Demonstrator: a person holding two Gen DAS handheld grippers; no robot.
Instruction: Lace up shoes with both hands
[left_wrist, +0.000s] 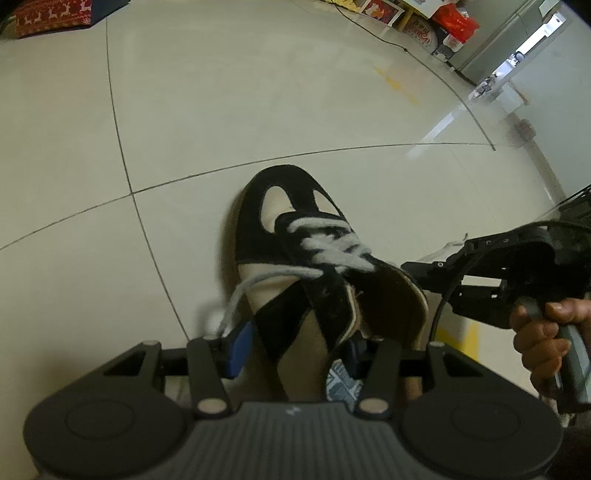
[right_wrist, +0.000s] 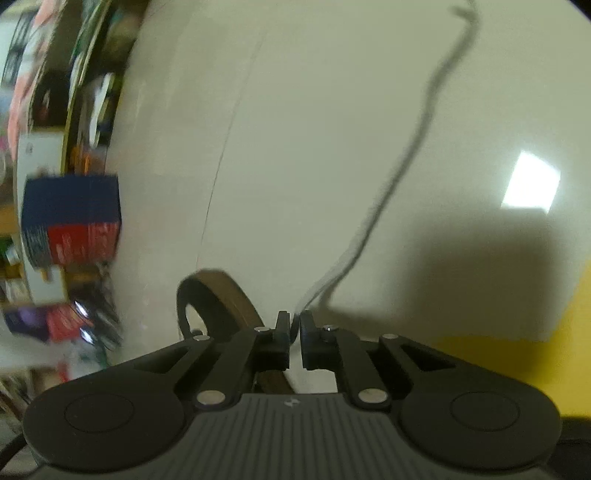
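A: Left side first. Left gripper (left_wrist: 291, 350) is spread wide around the back of the shoe (left_wrist: 295, 258), blue pads either side of the collar. One end of the white lace (left_wrist: 332, 247) trails down by its left pad (left_wrist: 240, 349); touching or just beside it, can't tell.

B: Shoe's on the tiled floor (left_wrist: 184, 110), toe pointing away. Lace is crossed thru the lower eyelets, tongue flopped open near the top.

A: Risk there: jaws that wide aren't pinning the shoe, so any tug from the other side could drag or twist it.

B: Moving right. Right gripper (right_wrist: 294, 332) is pressed nearly together, pinching the other lace end, which runs up and away across the floor. Left cam shows the person's hand (left_wrist: 539, 332) on its handle, beside the shoe.

A: Grip looks thin, right at the fingertips. Lace could slip out under a hard pull, imo. Right cam's blurred too, so it's prob moving fast.

B: Also, uneven pull could leave one end short, or drag it back out of an eyelet.

A: Containers? The only one is the shoe itself: a patterned insole shows inside, no foot. Boxes at far left of the right cam are too blurred to read.
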